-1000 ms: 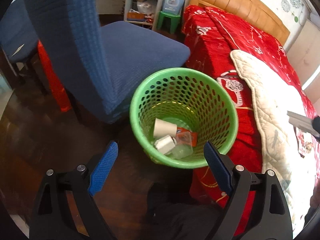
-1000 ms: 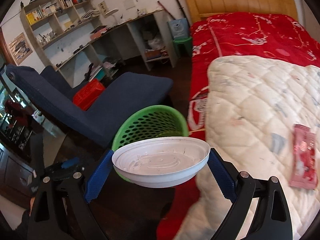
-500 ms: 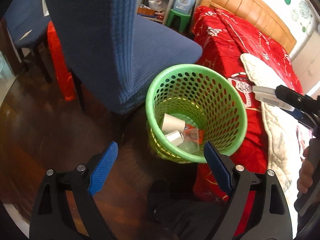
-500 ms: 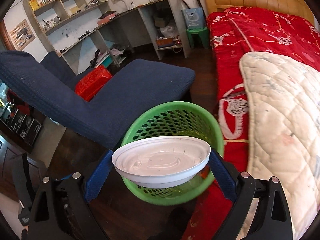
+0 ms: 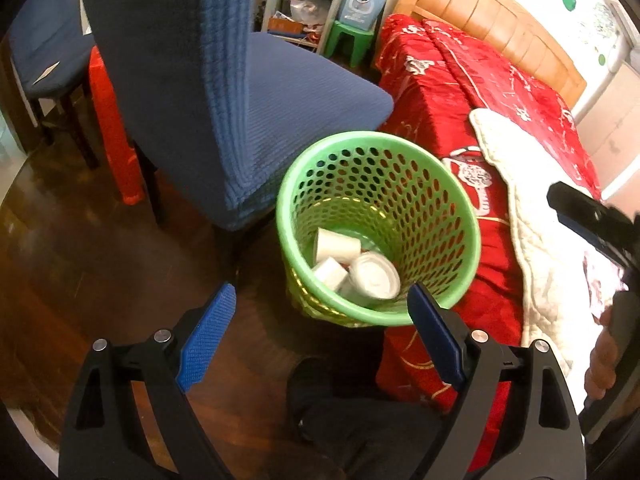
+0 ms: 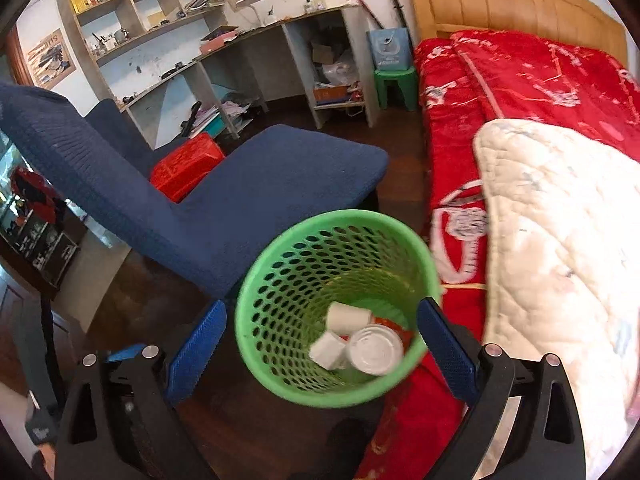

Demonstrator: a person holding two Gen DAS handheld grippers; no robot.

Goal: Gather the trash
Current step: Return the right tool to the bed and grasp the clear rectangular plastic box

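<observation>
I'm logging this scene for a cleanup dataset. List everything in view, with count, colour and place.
Basket: one, green, perforated, on the dark floor between chair and bed.
Plastic lid: one, white, round, inside the basket.
Paper cups: two, white, in the basket beside the lid.
Orange scrap: one, in the basket, partly hidden.
Chair: one, blue, behind the basket; a second blue chair farther left.
Bed: one, red cover, wooden headboard, right of the basket.
Quilt: one, cream, on the bed.
Crate: one, red, behind the chair.
Stool: one, green, beside the bed's head.
Shelving: grey, cluttered, along the wall.
Left tool: open, empty.
Right tool: open, empty, above the basket.
</observation>
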